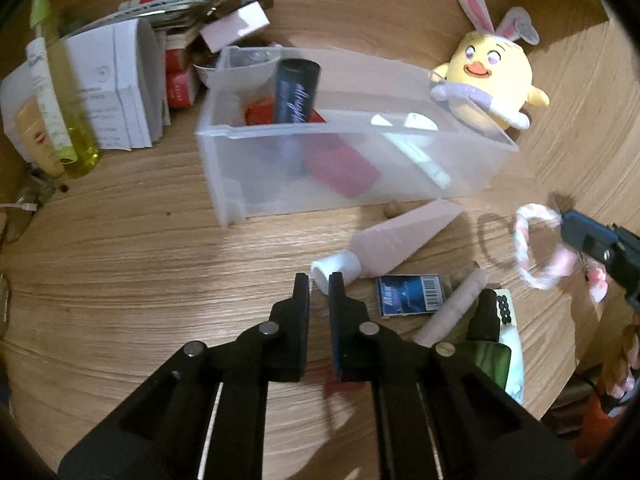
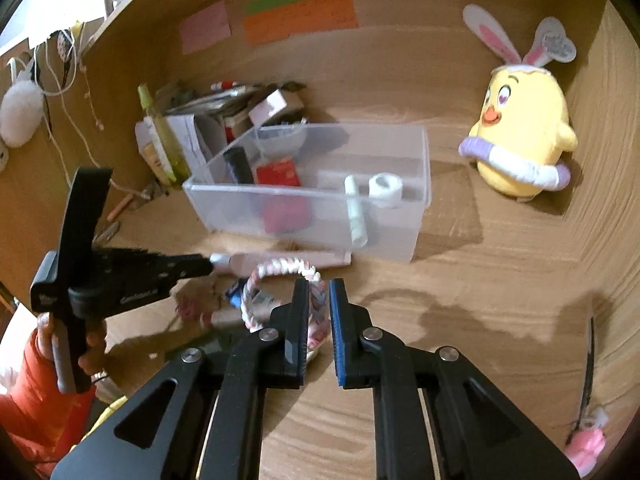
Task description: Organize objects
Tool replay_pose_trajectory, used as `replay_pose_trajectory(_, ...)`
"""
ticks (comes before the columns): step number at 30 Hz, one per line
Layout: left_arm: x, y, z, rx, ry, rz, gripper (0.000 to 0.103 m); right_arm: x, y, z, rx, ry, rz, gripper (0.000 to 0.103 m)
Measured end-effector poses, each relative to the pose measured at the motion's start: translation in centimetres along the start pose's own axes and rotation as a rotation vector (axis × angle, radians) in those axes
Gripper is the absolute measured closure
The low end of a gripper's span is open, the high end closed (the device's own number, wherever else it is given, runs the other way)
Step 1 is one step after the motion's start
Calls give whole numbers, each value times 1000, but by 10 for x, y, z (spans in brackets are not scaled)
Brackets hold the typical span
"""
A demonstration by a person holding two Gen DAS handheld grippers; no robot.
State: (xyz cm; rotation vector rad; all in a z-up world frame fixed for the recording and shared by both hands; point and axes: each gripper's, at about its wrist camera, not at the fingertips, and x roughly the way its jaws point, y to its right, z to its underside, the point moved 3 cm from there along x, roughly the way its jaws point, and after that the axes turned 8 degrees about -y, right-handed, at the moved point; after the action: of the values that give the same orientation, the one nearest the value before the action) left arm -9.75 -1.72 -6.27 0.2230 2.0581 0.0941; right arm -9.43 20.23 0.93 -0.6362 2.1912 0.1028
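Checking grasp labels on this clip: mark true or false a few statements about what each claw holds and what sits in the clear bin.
1. The left claw is shut on the pink tube at its cap. True.
2. The right claw is empty. False: it is shut on the braided ring.
3. The yellow plush lies inside the clear bin. False: it stands outside the bin.
4. A dark can is in the bin. True.

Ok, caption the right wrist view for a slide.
Right gripper shut on a braided ring, raised before the clear bin.
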Motion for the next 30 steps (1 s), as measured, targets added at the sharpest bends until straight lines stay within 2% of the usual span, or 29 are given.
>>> replay_pose_trajectory(4,-9,1,-6,22,7,-12,91,-3,6,-8,11,22,11,94)
replay_pose_trajectory(6,-8,3,-10,36,5,-19,74,-3,9,-11,19,28,19,94)
replay_pose_trajectory(8,-3,6,-15,46,-13,-7,63,-1,12,-12,26,27,20,94)
replay_pose_trajectory(9,0,7,-17,50,-23,-2,61,-1,13,-12,27,26,22,94)
replay_pose_trajectory(16,29,11,-25,62,-88,12,61,16,21,-4,48,-46,3,94)
replay_pose_trajectory(26,19,-3,-14,22,-37,-2,67,53,30,14,47,-177,12,90)
replay_pose_trajectory(30,12,-10,-11,-5,-13,-8,69,58,32,19,48,-193,24,77)
